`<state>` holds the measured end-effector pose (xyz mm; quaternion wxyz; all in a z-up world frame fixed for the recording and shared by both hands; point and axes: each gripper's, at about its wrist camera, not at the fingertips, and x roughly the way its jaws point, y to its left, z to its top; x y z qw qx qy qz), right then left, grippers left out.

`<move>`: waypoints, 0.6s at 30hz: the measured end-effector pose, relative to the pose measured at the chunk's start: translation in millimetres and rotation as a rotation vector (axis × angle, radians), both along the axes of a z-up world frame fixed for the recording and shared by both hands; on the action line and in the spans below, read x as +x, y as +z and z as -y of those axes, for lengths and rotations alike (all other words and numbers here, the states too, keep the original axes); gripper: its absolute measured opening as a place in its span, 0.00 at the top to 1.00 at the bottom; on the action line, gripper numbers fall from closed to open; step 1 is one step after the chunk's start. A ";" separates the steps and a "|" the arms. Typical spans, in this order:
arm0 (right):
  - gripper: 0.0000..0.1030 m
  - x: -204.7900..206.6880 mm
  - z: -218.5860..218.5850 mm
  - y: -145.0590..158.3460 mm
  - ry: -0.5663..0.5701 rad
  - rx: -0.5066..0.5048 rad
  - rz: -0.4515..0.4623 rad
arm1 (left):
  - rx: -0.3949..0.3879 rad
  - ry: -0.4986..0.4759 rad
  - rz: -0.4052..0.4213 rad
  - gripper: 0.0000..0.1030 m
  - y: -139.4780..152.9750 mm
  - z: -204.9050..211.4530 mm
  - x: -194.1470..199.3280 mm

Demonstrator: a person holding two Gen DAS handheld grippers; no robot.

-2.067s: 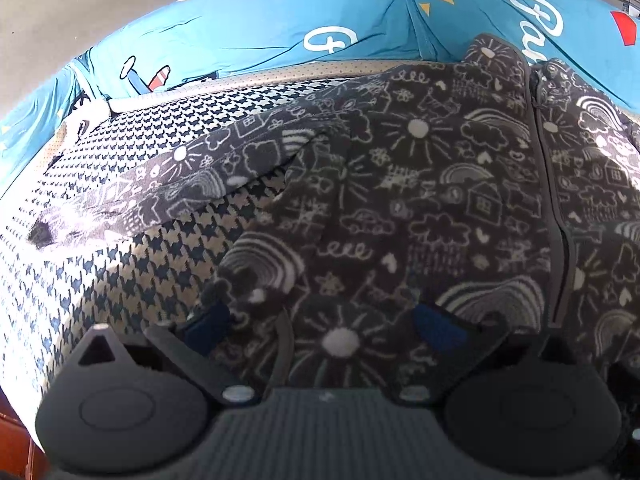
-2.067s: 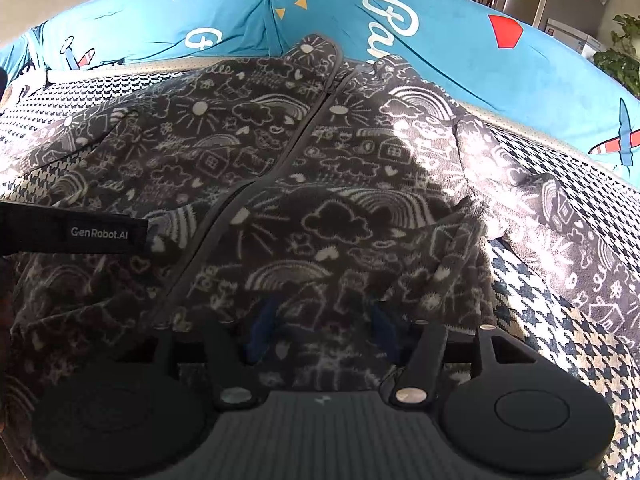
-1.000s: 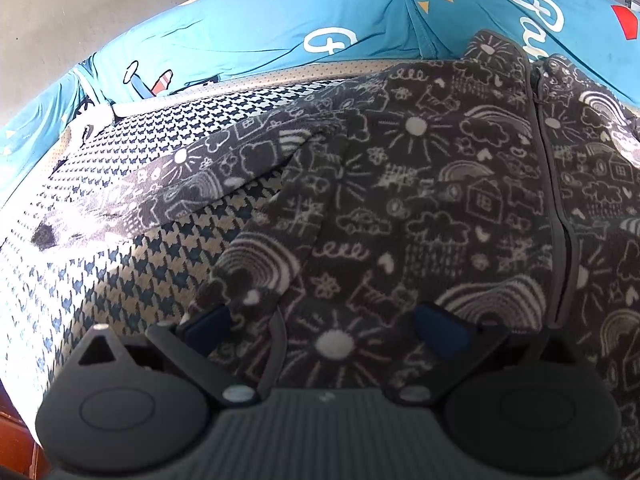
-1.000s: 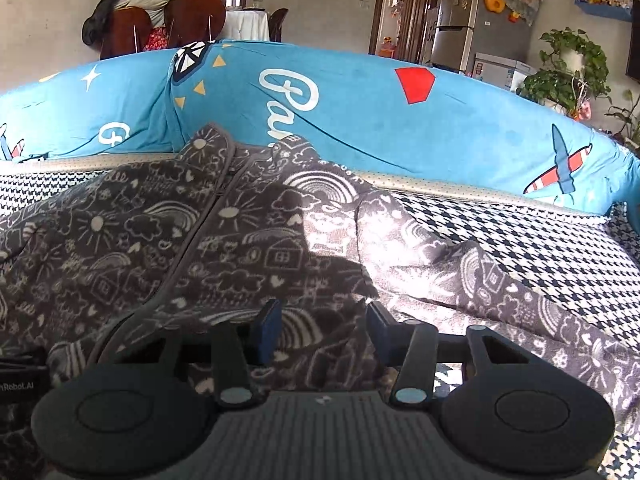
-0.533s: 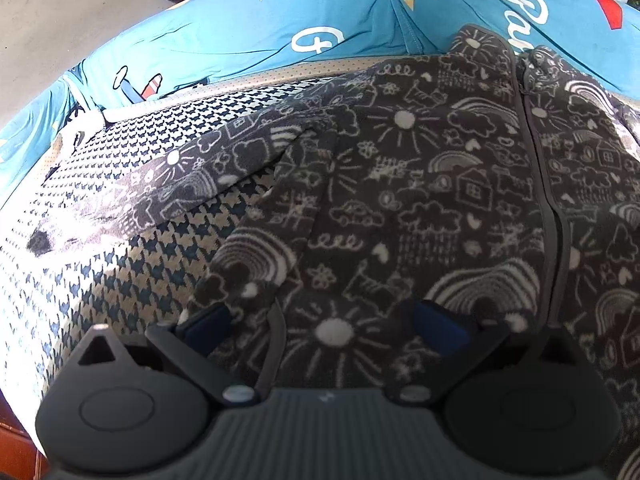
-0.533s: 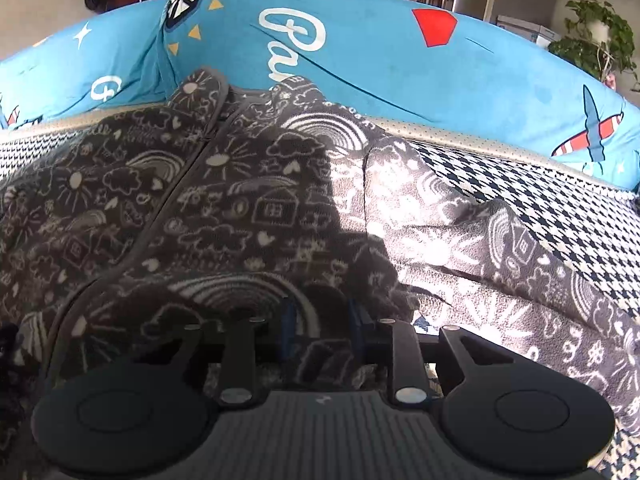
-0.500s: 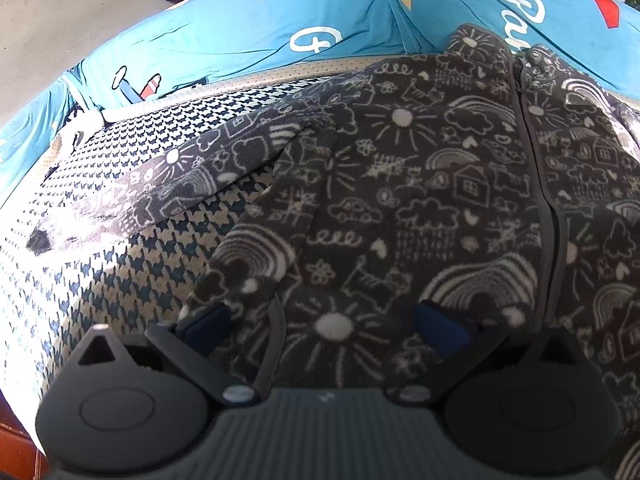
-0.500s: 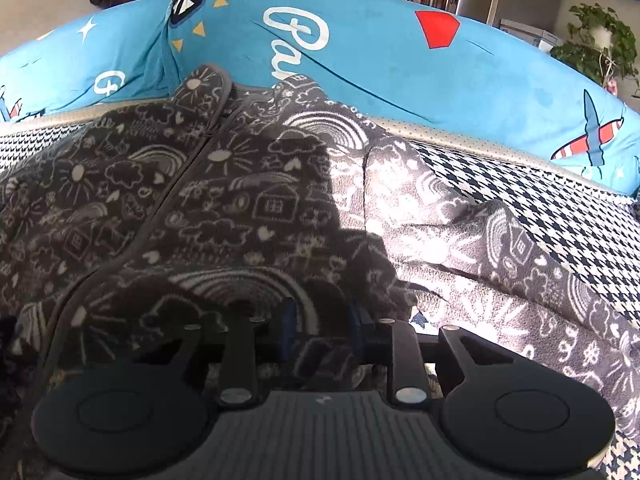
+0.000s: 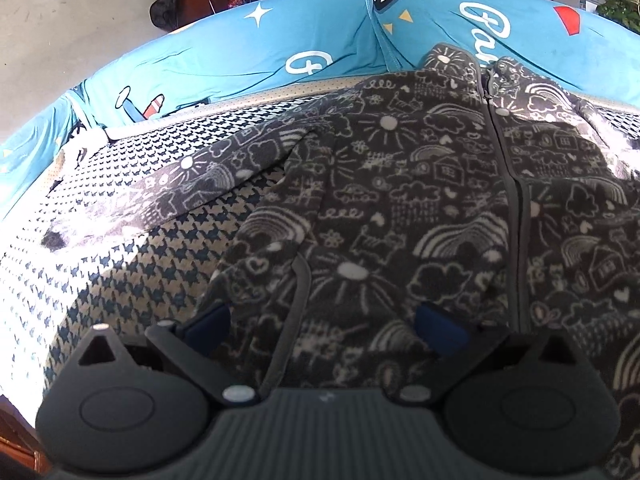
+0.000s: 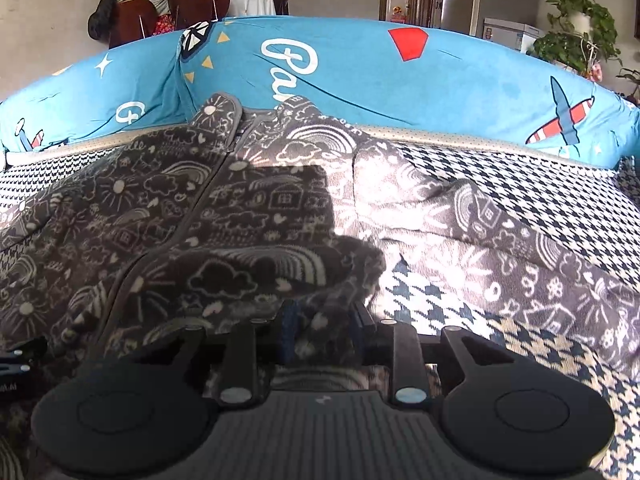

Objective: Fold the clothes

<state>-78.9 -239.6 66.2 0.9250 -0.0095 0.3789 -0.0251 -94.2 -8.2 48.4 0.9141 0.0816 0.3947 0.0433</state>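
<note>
Two grippers work the lower hem of the fleece jacket (image 9: 400, 200), which lies zipped and face up on the houndstooth sofa seat (image 9: 120, 272). Since a second ago the right gripper (image 10: 324, 328) has narrowed from a loose gap to a pinch on a bunched fold of the hem, and that corner now stands lifted and curled back over the cloth, where earlier it lay flat. The left gripper (image 9: 324, 324) stays wide, its blue pads straddling the hem without pressing it. By my reading, the bottom-up fold has begun on one side only. Both sleeves are still spread outwards, the right sleeve (image 10: 520, 248) trailing across the seat. The blue cushions (image 10: 400, 88) stand close behind the collar, limiting room; chairs (image 10: 192, 4) and a plant (image 10: 576, 36) sit well beyond.
</note>
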 end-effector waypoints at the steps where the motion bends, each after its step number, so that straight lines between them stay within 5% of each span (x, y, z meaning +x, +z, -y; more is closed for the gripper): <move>1: 0.73 -6.2 -1.2 -2.0 -0.006 0.003 -0.011 | 0.011 0.002 0.008 0.00 0.6 -0.3 -3.7; 8: 0.69 -61.5 -17.4 -6.3 0.009 -0.022 -0.009 | 0.039 -0.027 0.047 0.00 6.4 -3.6 -35.3; 18: 0.47 -124.3 -8.8 -3.1 -0.019 0.009 0.005 | 0.024 -0.005 0.051 0.00 14.9 -20.8 -73.7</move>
